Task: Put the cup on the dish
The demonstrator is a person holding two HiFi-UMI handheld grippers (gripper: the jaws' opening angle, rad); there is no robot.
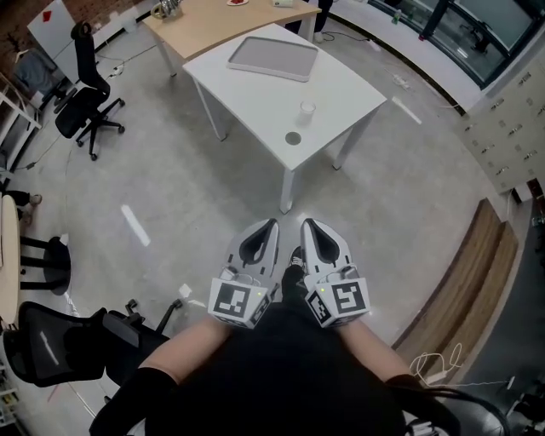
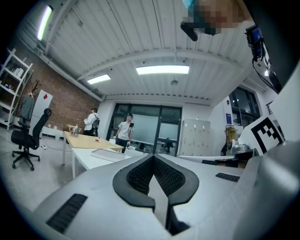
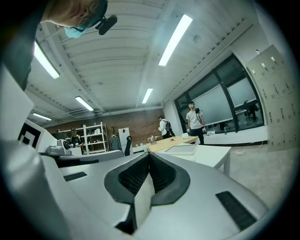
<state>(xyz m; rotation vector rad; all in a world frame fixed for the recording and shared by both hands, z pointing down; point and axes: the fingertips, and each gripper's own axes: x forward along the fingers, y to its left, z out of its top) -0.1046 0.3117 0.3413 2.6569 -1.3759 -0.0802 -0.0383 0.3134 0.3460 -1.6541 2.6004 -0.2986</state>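
On the white table (image 1: 255,98) ahead of me stands a small clear cup (image 1: 307,109), with a small dark round dish (image 1: 293,138) a little nearer the table's front edge. My left gripper (image 1: 271,224) and right gripper (image 1: 308,223) hang side by side close to my body, well short of the table. Both are shut with nothing between their jaws. In both gripper views the jaws point level across the room; the left gripper (image 2: 153,156) and the right gripper (image 3: 149,154) show only meeting pads.
A grey tray (image 1: 272,57) lies at the table's far side. A wooden desk (image 1: 217,19) stands behind it. Black office chairs (image 1: 85,89) stand at left, one (image 1: 64,345) near my left side. A wooden bench (image 1: 464,277) runs along the right. Two people (image 2: 124,132) stand far off by the windows.
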